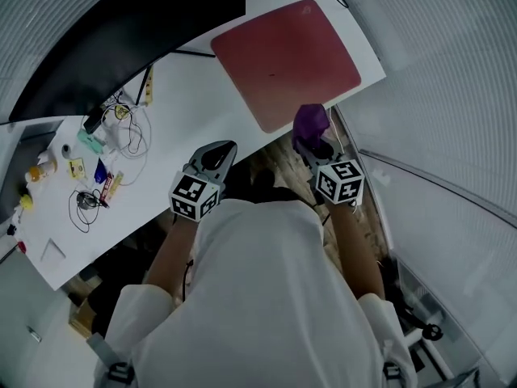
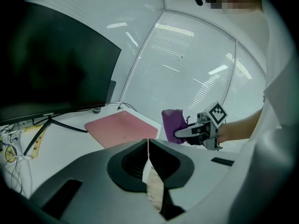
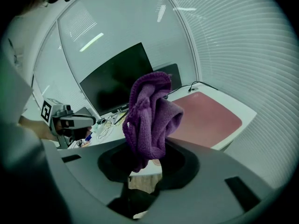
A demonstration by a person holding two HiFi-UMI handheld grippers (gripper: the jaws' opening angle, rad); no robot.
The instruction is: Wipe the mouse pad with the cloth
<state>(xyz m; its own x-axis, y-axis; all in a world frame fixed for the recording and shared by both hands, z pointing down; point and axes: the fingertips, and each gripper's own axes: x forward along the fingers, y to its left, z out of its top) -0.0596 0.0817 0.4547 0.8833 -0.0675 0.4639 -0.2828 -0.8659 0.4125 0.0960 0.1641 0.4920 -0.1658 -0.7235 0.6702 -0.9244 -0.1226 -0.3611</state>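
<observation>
Left gripper (image 2: 148, 158): jaws together, nothing between them, at the desk (image 1: 186, 124) front edge, well left of the pad. Right gripper (image 3: 145, 166): jaws clamped on the purple cloth (image 3: 150, 113), which bunches upward from them. Cloth sits at the near edge of the red mouse pad (image 1: 287, 55); contact cannot be told. Monitor (image 1: 121, 27) beyond.

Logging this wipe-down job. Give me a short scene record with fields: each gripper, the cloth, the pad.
left gripper: shut, empty, by the desk's near edge
right gripper: shut on the cloth
cloth: purple, bunched, held up near the mouse pad's near edge, not on it
mouse pad: red, flat, at the desk's right end
elsewhere on desk: monitor behind, cables at left
</observation>
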